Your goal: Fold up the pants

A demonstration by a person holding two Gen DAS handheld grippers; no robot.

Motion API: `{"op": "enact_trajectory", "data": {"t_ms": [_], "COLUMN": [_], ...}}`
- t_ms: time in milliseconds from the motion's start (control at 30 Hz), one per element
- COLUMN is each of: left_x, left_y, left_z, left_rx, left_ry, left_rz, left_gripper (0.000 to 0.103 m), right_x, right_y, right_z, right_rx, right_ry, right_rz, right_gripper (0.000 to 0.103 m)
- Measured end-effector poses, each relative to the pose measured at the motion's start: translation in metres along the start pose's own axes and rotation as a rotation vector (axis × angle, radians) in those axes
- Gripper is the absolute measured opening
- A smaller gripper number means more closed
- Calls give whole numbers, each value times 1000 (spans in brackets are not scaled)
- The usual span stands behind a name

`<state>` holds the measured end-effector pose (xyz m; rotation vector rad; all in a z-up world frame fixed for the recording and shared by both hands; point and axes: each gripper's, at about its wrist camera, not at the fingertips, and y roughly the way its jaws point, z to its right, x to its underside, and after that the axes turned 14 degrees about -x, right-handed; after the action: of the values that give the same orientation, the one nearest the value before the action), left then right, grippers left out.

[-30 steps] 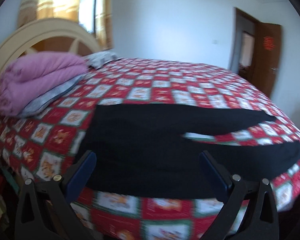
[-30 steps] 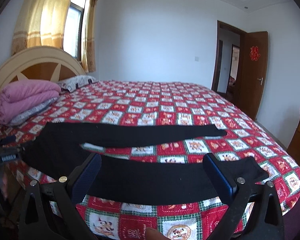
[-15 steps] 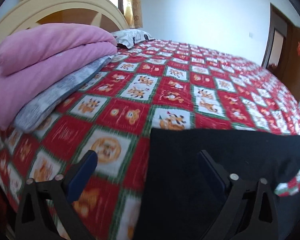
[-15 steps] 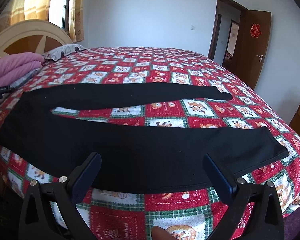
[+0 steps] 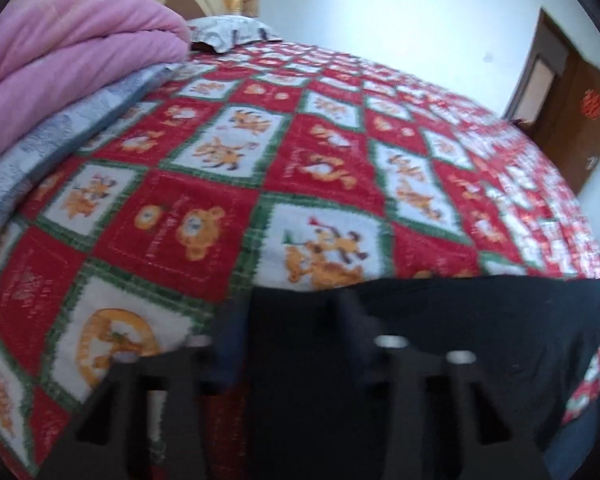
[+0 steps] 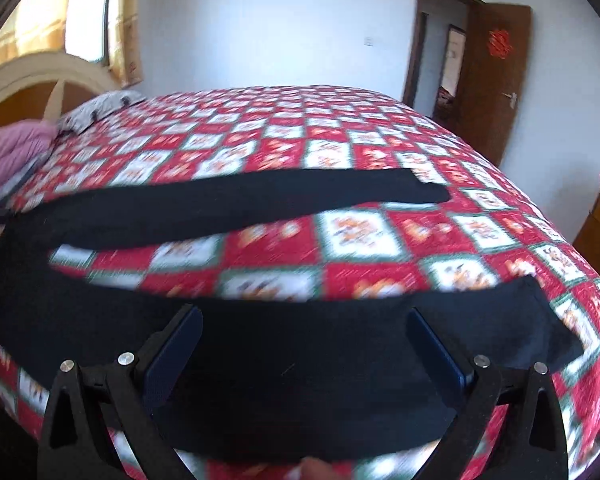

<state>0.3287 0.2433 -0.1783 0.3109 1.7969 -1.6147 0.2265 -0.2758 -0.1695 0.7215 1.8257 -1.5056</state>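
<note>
Left claw (image 5: 292,320) closing — right claw (image 6: 306,344) spread

**Bedroom Around the Bed**

A red, white and green patchwork quilt (image 6: 340,236) with cartoon squares covered the bed. A folded pink blanket (image 5: 68,68) lay on a grey one (image 5: 60,136) at the head, beside a patterned pillow (image 5: 232,34). Behind them rose a cream headboard (image 6: 40,80) with wood panels. Yellow curtains (image 6: 126,20) flanked a bright window (image 6: 88,8). A brown door (image 6: 496,76) bearing a red ornament (image 6: 499,43) stood open against the white wall (image 6: 280,24).
</note>
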Motion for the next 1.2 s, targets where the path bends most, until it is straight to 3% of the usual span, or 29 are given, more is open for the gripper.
{"op": "enact_trajectory", "data": {"t_ms": [33,67,133,167,433,633,933,1100,1133,1167,1200], "left_x": [0,1,1,1,0,2,4,3,4,4,4], "left_y": [0,0,1,0,4,4,6,9,9,8,8], "left_z": [1,2,7,9,10,13,17,17,17,17,17], "left_rx": [9,27,21,16,18,-11,-29,-21,-21,-21,-21], "left_ry": [3,4,18,23,23,42,52,45,45,44,45], "left_rz": [5,8,15,19,29,44,54,50,51,51,51], "left_gripper": [27,23,22,21,20,20,21,21,21,21,21], "right_x": [-7,-15,-34,-46,-122,-160,-170,-168,-168,-168,-169], "right_y": [1,2,8,14,63,124,212,249,251,252,252], "right_z": [11,21,47,63,168,208,240,255,255,254,252], "right_rx": [6,16,48,56,83,89,71,-1,-5,-17,-44], "right_ry": [10,19,33,46,230,251,230,258,251,240,228], "right_rz": [11,23,27,16,15,-30,-121,-181,-183,-184,-184], "right_gripper": [98,87,66,61,52,52,52,52,46,29,22]}}
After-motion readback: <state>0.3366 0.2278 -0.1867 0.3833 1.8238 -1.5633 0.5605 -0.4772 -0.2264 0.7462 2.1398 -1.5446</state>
